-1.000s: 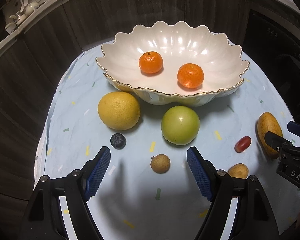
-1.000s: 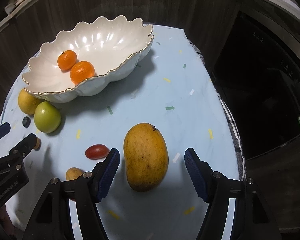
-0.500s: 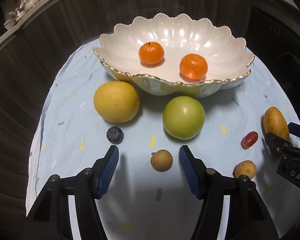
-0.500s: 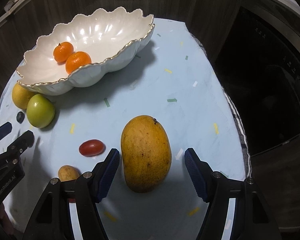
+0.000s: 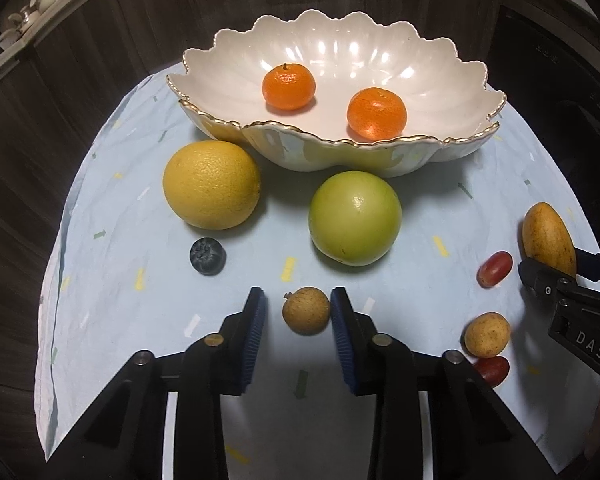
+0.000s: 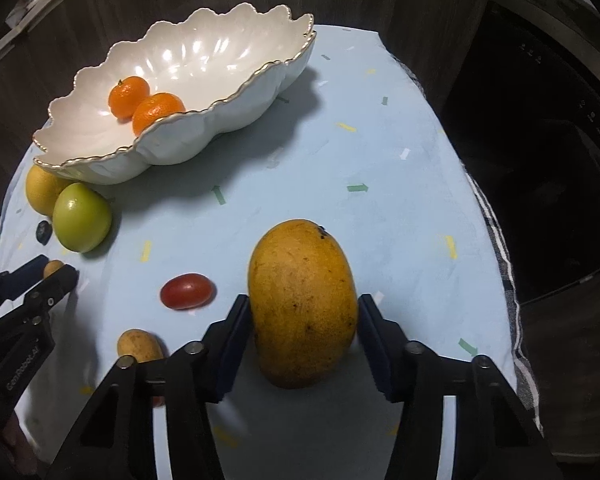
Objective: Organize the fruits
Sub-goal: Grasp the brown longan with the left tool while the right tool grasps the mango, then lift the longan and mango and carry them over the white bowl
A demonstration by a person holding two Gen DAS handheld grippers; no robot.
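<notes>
Pale-blue cloth [image 5: 480, 208] (confetti-flecked)

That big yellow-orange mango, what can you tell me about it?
The mango is large, oval, golden-orange with small dark freckles and a dark stem scar at its far end. It lies on the pale blue cloth, pointing away, between the blue pads of the right gripper; both pads sit at its sides, seemingly touching. A red grape tomato lies apart, leftward.

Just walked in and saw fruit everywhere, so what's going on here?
A person with two handheld grippers is sorting fruit into the scalloped bowl, which holds two mandarins. The left gripper brackets a small brown longan; the right gripper straddles the mango. Neither fruit is lifted yet.
</notes>
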